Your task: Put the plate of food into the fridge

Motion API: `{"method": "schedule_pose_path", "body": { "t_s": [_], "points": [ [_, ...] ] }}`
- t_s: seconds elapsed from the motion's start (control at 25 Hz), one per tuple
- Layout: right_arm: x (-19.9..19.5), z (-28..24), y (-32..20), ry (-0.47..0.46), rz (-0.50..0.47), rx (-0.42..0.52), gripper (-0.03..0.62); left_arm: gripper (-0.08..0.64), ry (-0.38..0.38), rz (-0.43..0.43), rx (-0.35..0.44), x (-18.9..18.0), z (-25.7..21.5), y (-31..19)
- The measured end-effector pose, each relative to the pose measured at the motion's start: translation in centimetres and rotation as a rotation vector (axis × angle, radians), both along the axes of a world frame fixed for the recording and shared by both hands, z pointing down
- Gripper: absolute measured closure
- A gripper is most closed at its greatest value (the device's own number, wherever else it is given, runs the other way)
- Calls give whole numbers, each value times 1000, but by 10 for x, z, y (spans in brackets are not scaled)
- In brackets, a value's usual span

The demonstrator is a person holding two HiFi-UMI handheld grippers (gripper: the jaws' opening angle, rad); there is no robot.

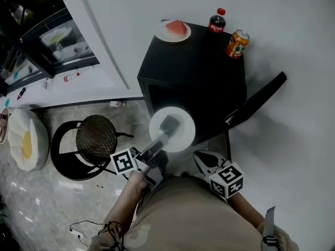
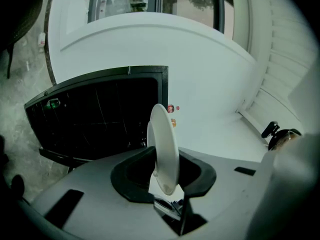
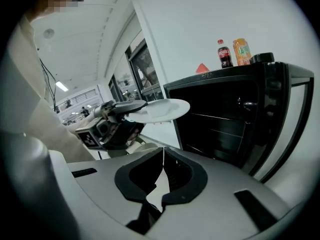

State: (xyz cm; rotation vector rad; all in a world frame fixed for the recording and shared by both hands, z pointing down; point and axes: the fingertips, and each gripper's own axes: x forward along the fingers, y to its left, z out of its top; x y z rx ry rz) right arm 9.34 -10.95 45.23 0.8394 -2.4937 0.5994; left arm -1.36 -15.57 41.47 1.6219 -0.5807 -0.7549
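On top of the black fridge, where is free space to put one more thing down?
The fridge top is bare across its middle and front, in front of the watermelon plate and the orange can. The back edge is crowded: that plate, the cola bottle, the can.

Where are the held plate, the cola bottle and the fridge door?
held plate (image 1: 185,134), head view, bare right rim
cola bottle (image 1: 216,24), head view, label
fridge door (image 1: 259,99), head view, top edge
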Motion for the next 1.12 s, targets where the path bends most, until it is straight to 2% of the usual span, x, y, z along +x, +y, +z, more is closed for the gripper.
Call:
{"method": "schedule_pose_path", "body": {
  "t_s": [0.28,0.52,0.84,1.12],
  "points": [
    [-14,0,-5,35,71,-3,569,477,23,73,-10,-5,12,-20],
    [-39,4,-6,56,96,-17,569,477,39,119,-28,-12,25,-32],
    [-52,10,-9,75,144,-32,569,477,62,150,-25,-14,34,-50],
    [-51,11,-30,76,118,-35,569,477,81,128,-44,-8,41,-69]
  ]
}}
